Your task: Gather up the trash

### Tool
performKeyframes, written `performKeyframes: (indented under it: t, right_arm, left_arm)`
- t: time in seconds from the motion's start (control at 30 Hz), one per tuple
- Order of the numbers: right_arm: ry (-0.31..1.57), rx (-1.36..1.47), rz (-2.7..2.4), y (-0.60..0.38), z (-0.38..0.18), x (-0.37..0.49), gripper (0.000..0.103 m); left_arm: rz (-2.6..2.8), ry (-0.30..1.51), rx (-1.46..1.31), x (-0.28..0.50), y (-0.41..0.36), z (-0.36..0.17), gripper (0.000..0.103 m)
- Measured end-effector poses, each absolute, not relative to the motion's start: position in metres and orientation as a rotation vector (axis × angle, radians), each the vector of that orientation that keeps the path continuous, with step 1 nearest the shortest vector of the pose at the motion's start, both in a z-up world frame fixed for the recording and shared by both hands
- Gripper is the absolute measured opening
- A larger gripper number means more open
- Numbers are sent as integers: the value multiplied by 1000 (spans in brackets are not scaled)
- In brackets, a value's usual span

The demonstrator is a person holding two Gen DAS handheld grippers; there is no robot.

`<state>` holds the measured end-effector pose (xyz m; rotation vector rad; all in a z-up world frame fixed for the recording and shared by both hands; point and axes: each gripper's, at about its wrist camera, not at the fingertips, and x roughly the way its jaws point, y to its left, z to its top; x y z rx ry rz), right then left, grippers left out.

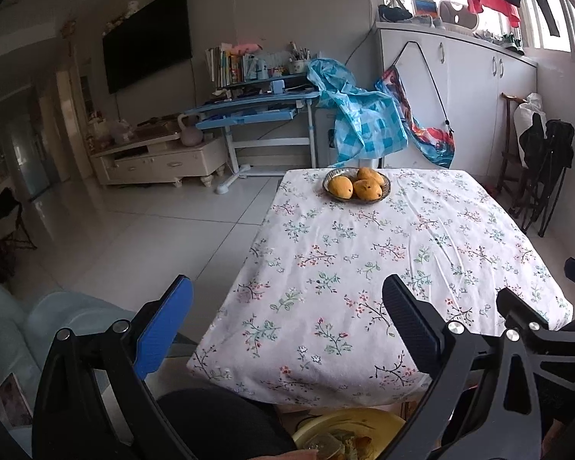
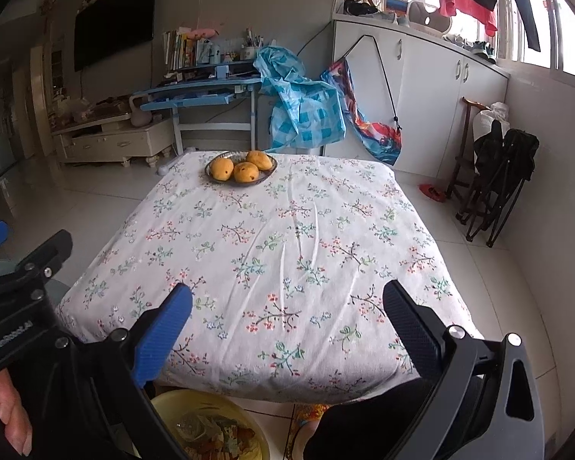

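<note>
Left gripper (image 1: 287, 299): fingers spread wide, nothing between them; one blue pad on the left, one black ribbed pad on the right; held over the near left edge of the table.
Right gripper (image 2: 287, 301): fingers spread wide, nothing between them; same blue and black pads; held over the near edge of the table, just right of the left gripper.
Hand (image 2: 9, 410): bare fingers at the near left of the right wrist view, wrapped around the black frame of the left gripper.
Trash (image 2: 214, 435): crumpled clear wrapping mixed with orange and pale green scraps, heaped inside the basin; individual pieces too jumbled to name.
Basin (image 2: 165, 398): yellow, round, low on the floor just before the near edge of the table, partly hidden by the gripper frames; only its far rim shows in the left wrist view.
Table (image 1: 421, 237): covered with a white cloth printed with small red, blue and green flower sprigs; the cloth hangs over the near edge.
Dish of mangoes (image 1: 356, 188): shallow round dish at the far edge of the table, left of centre, holding three yellow-orange mangoes with dark spots that touch one another.
Knee (image 2: 368, 421): in dark fabric, near right, beside the basin.
Floor (image 1: 153, 237): glossy white tiles, left of the table.
Television (image 1: 147, 38): dark screen on the far left wall.
</note>
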<state>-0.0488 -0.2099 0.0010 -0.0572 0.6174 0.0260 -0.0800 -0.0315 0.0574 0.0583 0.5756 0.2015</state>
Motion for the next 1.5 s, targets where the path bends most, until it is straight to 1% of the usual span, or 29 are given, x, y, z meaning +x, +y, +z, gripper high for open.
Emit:
performKeyframes:
  t: [0.17, 0.47, 1.5]
  right_arm:
    - [597, -78, 32, -198, 0, -45, 95]
    - [593, -126, 47, -180, -7, -42, 95]
    - [630, -134, 44, -179, -16, -36, 95]
  left_arm:
    - [222, 573, 60, -77, -25, 61, 96]
    - [243, 617, 51, -69, -17, 52, 96]
    - [245, 658, 21, -62, -14, 44, 96]
